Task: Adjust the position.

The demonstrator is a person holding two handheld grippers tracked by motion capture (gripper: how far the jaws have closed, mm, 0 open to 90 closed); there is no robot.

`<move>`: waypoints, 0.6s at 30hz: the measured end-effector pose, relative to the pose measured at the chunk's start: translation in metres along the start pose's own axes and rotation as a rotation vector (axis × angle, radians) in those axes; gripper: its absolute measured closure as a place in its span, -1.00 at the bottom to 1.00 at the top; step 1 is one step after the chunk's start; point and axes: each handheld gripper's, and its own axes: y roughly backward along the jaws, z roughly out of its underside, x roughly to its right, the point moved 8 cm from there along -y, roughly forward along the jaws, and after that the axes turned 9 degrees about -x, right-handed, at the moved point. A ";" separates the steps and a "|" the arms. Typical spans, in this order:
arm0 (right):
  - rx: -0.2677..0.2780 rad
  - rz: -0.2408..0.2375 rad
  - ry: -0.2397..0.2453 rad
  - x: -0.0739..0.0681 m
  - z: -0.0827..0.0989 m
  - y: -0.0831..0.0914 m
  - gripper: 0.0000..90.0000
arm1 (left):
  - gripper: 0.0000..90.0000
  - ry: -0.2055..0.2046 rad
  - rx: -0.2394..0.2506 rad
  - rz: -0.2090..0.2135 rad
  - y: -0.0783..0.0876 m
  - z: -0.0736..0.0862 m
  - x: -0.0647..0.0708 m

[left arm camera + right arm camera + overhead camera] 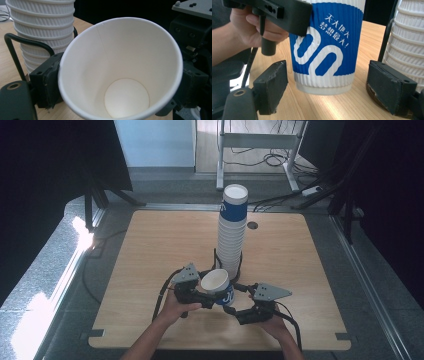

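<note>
A white paper cup (216,281) with a blue printed band (327,50) is tilted, its mouth facing up and towards the person, just in front of the stack. My left gripper (214,296) is shut on its upper wall; the pads (47,80) press both sides of the rim (120,82). My right gripper (234,299) is open, and its jaws stand well apart on either side of the cup's base (328,96) without touching it. The base hangs a little above the wood. A tall stack of ribbed cups (232,230) stands in a black wire holder (216,257) right behind.
The stack (409,37) is close on the right jaw's outer side, and its wire holder (15,50) is near the left jaw. The wooden table (150,250) has a cable hole (252,225) at the back. A desk frame (260,140) and cables lie beyond.
</note>
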 end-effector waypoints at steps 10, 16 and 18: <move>-0.086 0.005 0.034 -0.001 0.004 -0.004 -0.65 | -0.72 -0.139 -0.106 -0.091 -0.005 0.004 0.003; -0.137 0.007 0.045 -0.002 0.005 -0.010 -0.68 | -0.72 -0.239 -0.177 -0.141 -0.011 0.004 0.008; -0.143 0.015 0.051 -0.002 0.006 -0.013 -0.68 | -0.72 -0.269 -0.194 -0.152 -0.012 0.004 0.009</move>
